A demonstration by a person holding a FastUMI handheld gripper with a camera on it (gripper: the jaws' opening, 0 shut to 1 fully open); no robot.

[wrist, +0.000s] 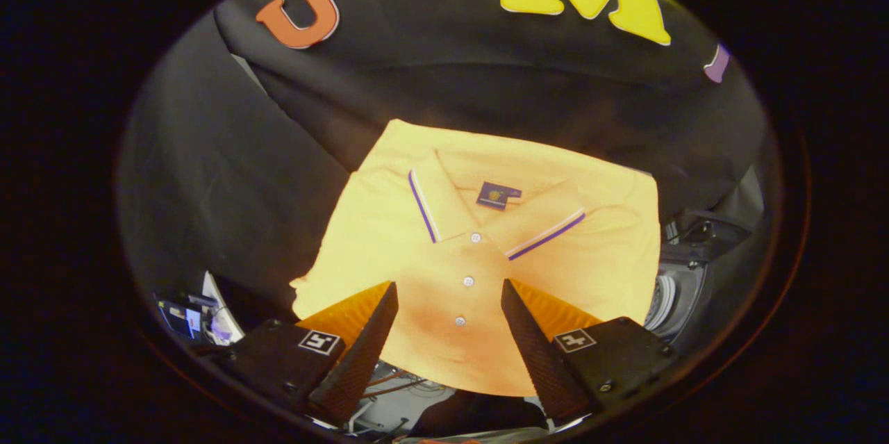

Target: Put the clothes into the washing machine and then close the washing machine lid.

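Off past your left finger (361,347) sits a small clutter of devices and cables (191,319), too small to make out. Your gripper (450,294) hangs over the folded yellow polo shirt (486,242), jaws spread wide, nothing between them but the button placket; the fingers frame the shirt's lower front and I cannot tell whether either tip touches the cloth, so count it as not gripped. The shirt lies flat and neatly folded, collar with its purple stripe away from you, buttons running toward you, on a dark cloth-covered surface that I take for the desk (229,187). Beyond your right finger (538,343), just past the shirt's right edge, a grey ribbed round opening (670,298) shows, likely the washing machine's mouth, though only a sliver is visible and the lid's position cannot be read. My reading: the task is at its very start. The shirt is not yet picked up, so all of it is left: close on the fabric, lift, carry right to the machine, drop in, shut the lid.
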